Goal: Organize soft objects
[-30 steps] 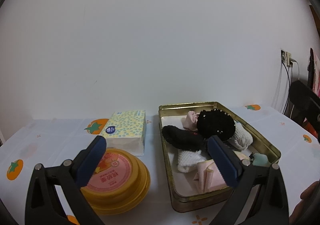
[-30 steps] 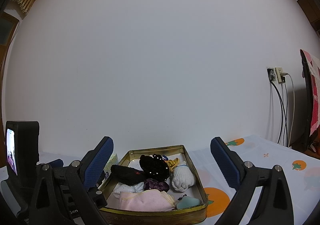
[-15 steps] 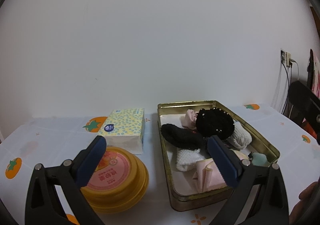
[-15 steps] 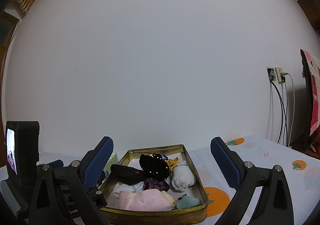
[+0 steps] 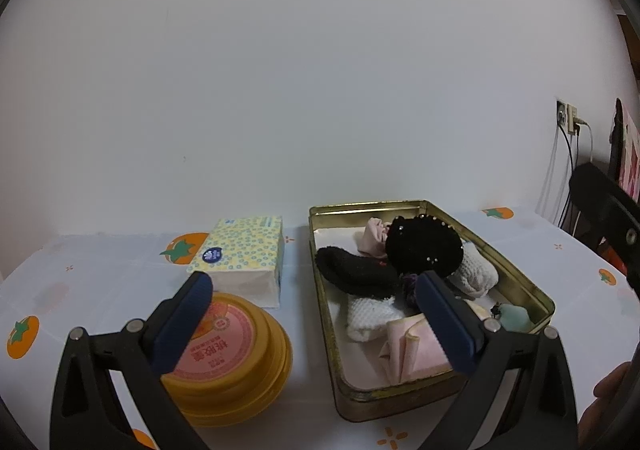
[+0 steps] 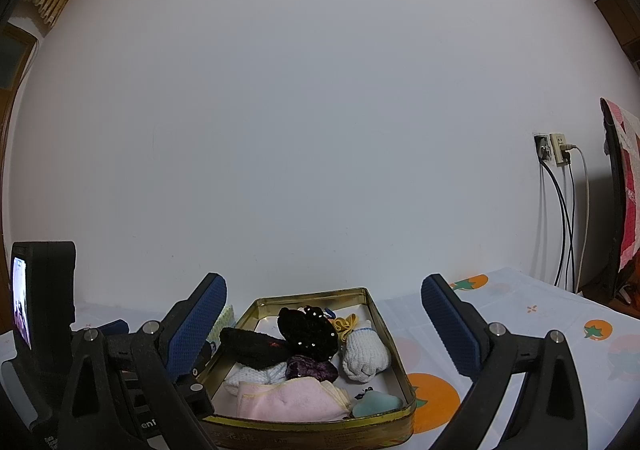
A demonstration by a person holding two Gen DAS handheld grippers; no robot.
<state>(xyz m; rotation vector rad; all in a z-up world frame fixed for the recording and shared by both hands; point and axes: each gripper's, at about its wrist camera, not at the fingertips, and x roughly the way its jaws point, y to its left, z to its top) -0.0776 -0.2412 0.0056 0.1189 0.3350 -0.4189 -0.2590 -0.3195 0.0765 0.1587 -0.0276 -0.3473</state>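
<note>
Left wrist view: the left gripper (image 5: 312, 314) hung above the table (image 5: 100, 290) w/ jaws spread wide, nothing btwn the blue pads. Below its left pad sat a round yellow container (image 5: 236, 362) w/ a pink label on its lid. Just behind that, a tissue pack (image 5: 244, 254), yellow w/ blue dots, lay flat. To the right was the gold tin (image 5: 516, 282), open-topped, packed w/ soft items: a black fuzzy sock (image 5: 356, 274) across the middle, a black beaded piece (image 5: 424, 246) over it toward the back, a pink scrunchie (image 5: 374, 234) behind that, a white knit roll (image 5: 476, 274) at the right wall, a white knit cloth (image 5: 368, 318) & folded pink cloth (image 5: 408, 350) nearer the front, a pale green bit (image 5: 514, 316) in the front-right corner. Tablecloth had orange fruit prints.

Right wrist view: the right gripper (image 6: 324, 326) was also wide apart, empty, held well above & in front of the tin (image 6: 312, 426). Same pile seen from the short end: pink cloth (image 6: 288, 398) at the front, purple scrunchie (image 6: 312, 368) mid, black sock (image 6: 254, 346) left, beaded piece (image 6: 308, 332) on top, white roll (image 6: 364, 354) right, yellow cord (image 6: 346, 324) at the back. A wall socket (image 6: 556, 150) w/ cables showed far right.
</note>
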